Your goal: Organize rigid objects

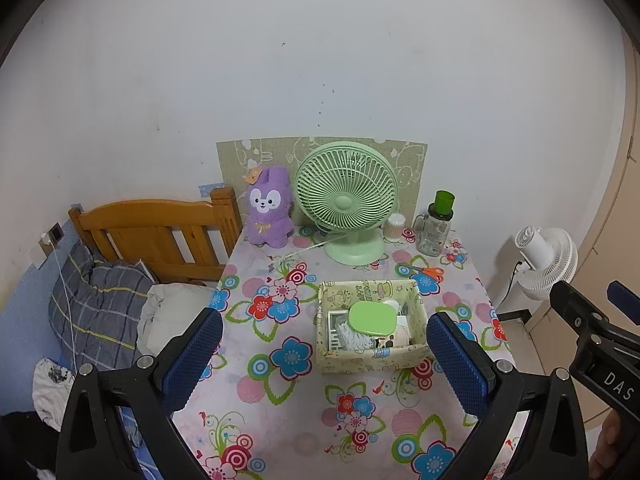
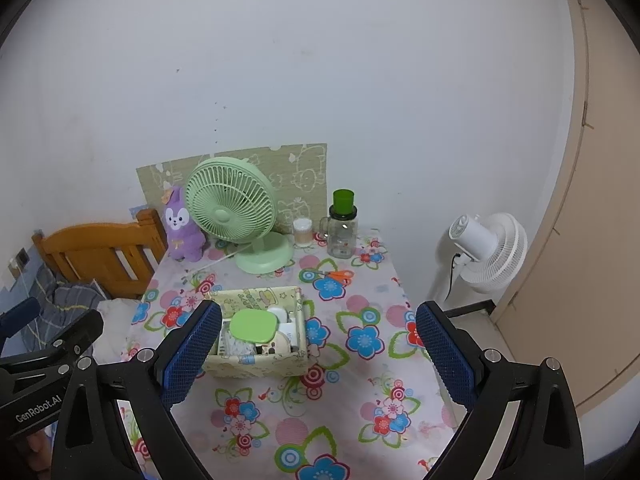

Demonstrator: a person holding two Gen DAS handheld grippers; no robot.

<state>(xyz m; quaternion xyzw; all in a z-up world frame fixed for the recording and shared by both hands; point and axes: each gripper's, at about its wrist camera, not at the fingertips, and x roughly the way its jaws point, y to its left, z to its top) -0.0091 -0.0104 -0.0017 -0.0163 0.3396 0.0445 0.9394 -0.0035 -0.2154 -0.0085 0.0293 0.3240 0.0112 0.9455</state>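
Left gripper [image 1: 324, 354] and right gripper [image 2: 319, 350]: jaws apart, empty | pale-yellow printed fabric basket [image 1: 370, 354] overfilled | risk: green oval plastic lid [image 1: 373, 317] could slide off if nudged.

Floral tablecloth [image 1: 288, 400], pale yellow cartoon-print box [image 1: 372, 354], mint-green fan [image 1: 346, 200], purple plush rabbit [image 1: 268, 208].

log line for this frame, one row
left gripper: open, empty | right gripper: open, empty | storage box: full, green lid on top | scissors: loose
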